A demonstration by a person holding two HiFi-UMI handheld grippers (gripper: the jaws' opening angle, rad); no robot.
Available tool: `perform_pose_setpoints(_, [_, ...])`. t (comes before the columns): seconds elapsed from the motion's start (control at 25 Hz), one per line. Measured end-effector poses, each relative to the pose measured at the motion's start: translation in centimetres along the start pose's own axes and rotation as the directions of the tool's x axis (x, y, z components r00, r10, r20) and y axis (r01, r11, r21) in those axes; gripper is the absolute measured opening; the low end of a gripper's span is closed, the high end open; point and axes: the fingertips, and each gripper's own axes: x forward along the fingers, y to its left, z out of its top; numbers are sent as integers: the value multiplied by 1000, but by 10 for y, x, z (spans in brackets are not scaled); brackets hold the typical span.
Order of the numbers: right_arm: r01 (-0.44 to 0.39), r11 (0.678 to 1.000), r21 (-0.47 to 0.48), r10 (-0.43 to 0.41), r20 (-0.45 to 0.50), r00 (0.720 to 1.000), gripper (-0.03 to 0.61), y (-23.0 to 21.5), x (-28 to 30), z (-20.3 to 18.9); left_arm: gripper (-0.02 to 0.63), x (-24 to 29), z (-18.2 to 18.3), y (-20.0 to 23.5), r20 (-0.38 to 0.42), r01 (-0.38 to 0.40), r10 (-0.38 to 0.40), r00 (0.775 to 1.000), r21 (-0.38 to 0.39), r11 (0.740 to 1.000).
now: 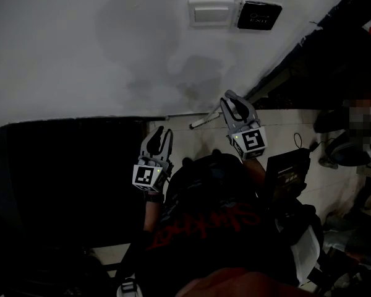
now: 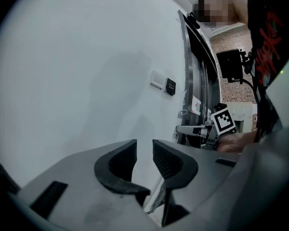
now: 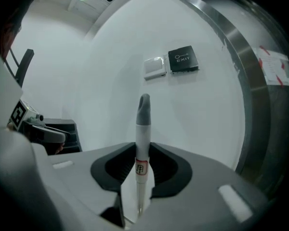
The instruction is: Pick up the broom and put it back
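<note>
The broom shows only as its handle, a white stick with a grey tip that stands upright between the jaws of my right gripper, which is shut on it. In the head view the right gripper is raised near the white wall, and the pale handle slants down-left from it. My left gripper hangs lower and to the left. Its jaws stand a narrow gap apart with nothing between them. The broom's head is hidden.
On the white wall ahead sit a white switch and a black exit plate. A dark block stands at the left. A steel door frame rises at the right. Bags and a black device lie on the floor.
</note>
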Motion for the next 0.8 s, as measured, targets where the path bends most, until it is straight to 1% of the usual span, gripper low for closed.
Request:
perform_pose_setpoints(0.12, [-1, 1000, 13, 2, -27, 1000, 91, 3, 5, -5, 98, -2, 4, 4, -16, -15, 14, 1000, -19, 1000])
perform_pose_setpoints(0.2, [-5, 1000, 11, 5, -29, 1000, 91, 4, 8, -10, 98, -1, 5, 7, -7, -18, 18, 1000, -10, 1000])
perform_pose_setpoints(0.32, [18, 1000, -3, -18, -45, 999, 91, -2, 8, -19, 98, 1, 2, 6, 0, -5, 5, 1000, -1, 1000])
perform_pose_setpoints(0.44, [46, 999, -3, -46, -108, 993, 91, -9, 12, -40, 98, -1, 1, 7, -2, -9, 9, 1000, -12, 1000])
perform_pose_setpoints(0.56, [72, 997, 5, -70, -179, 981, 91, -20, 25, -85, 98, -5, -1, 8, -8, -20, 20, 1000, -25, 999])
perform_pose_setpoints(0.64, [95, 995, 19, -87, -251, 964, 91, -30, 39, -129, 98, -9, -4, 9, -18, -33, 32, 999, -35, 999])
perform_pose_setpoints(0.72, [122, 992, 35, -103, -340, 935, 91, -40, 54, -179, 98, -15, -5, 9, -12, -49, 49, 999, -40, 998])
perform_pose_setpoints(0.8, [145, 989, 38, -115, -424, 898, 91, -50, 67, -222, 98, -22, -8, 8, -16, -71, 70, 997, -51, 996])
